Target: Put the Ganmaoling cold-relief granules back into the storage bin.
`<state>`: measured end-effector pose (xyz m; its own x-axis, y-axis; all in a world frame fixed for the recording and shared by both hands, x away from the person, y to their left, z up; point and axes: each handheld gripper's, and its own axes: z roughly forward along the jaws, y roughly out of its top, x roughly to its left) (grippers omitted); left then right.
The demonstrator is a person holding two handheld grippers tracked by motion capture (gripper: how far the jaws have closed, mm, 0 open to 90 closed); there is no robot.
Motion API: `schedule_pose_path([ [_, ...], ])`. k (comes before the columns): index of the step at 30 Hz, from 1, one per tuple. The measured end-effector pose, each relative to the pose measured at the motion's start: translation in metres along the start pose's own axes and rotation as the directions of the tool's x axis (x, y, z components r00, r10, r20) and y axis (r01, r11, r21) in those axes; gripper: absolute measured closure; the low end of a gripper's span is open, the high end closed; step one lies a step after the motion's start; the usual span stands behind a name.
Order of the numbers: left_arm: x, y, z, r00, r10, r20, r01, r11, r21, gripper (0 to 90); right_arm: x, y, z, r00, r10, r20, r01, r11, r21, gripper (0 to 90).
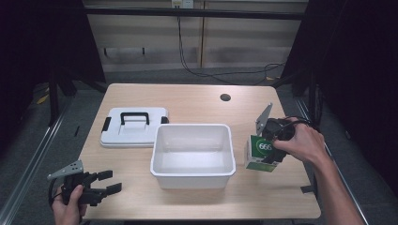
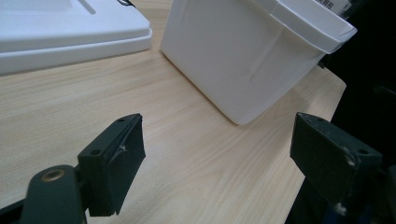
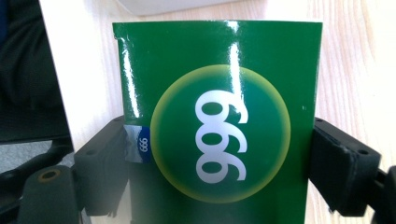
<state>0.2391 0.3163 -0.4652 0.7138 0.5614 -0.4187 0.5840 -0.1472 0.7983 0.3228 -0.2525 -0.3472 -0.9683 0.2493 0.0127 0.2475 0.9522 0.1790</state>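
My right gripper (image 1: 268,149) was clamped on the green box (image 1: 259,151), one jaw on each side of it. In the right gripper view the green box (image 3: 219,121) stood directly between the jaws and very close to the camera, with a round emblem and white digits on its glossy face. The box rested on the wooden surface (image 1: 197,101), and the white tub (image 1: 193,154) was just beside my right gripper, toward the middle of the surface. My left gripper (image 1: 101,183) was released, its jaws wide apart and holding nothing, low over the surface. In the left gripper view the white tub (image 2: 252,56) stood ahead of my left gripper (image 2: 217,154), and the white lid (image 2: 70,32) with a black handle lay farther ahead, beside the tub.
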Motion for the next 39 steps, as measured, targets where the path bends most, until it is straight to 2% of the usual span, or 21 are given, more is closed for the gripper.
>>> schedule_pose_path([
  [3,0.000,0.000,0.002,1.0000,-0.003,0.001,0.003,1.0000,0.007,17.8,-0.001,0.004,-0.004,0.9998,-0.017,0.006,0.017,1.000,0.017,16.1],
  [4,0.000,0.000,0.002,1.0000,0.000,0.002,0.000,1.0000,0.007,17.8,0.000,0.005,-0.006,0.9999,-0.005,0.010,0.005,1.000,0.016,16.0],
  [11,0.000,0.000,0.001,1.0000,-0.006,0.003,0.006,1.0000,0.002,17.8,-0.001,0.005,-0.019,0.9999,-0.001,0.014,0.001,1.000,-0.025,16.1],
  [13,0.000,0.000,0.001,1.0000,0.007,0.000,-0.007,1.0000,0.007,17.8,0.000,0.005,-0.025,0.9998,0.005,0.021,-0.004,0.999,-0.040,16.1],
  [17,-0.001,0.000,0.001,1.0000,0.007,-0.001,-0.007,1.0000,0.006,17.8,0.004,0.007,-0.041,0.9995,-0.009,0.030,0.011,0.998,-0.062,16.2],
  [23,0.000,0.000,0.002,1.0000,0.000,0.000,0.000,1.0000,0.007,17.8,0.007,0.010,-0.052,0.9992,-0.013,0.038,0.016,0.997,-0.082,16.1],
  [27,-0.001,0.000,0.001,1.0000,0.001,0.001,-0.001,1.0000,0.004,17.8,0.008,0.013,-0.064,0.9982,-0.031,0.050,0.037,0.992,-0.121,16.2],
  [33,-0.001,0.000,0.002,1.0000,0.001,0.003,-0.001,1.0000,0.007,17.8,0.010,0.013,-0.077,0.9977,-0.026,0.062,0.036,0.986,-0.164,16.1],
  [39,-0.001,0.000,0.003,1.0000,0.001,0.000,-0.001,0.9999,0.012,17.8,0.009,0.021,-0.079,0.9987,-0.027,0.043,0.035,0.983,-0.182,16.1],
])
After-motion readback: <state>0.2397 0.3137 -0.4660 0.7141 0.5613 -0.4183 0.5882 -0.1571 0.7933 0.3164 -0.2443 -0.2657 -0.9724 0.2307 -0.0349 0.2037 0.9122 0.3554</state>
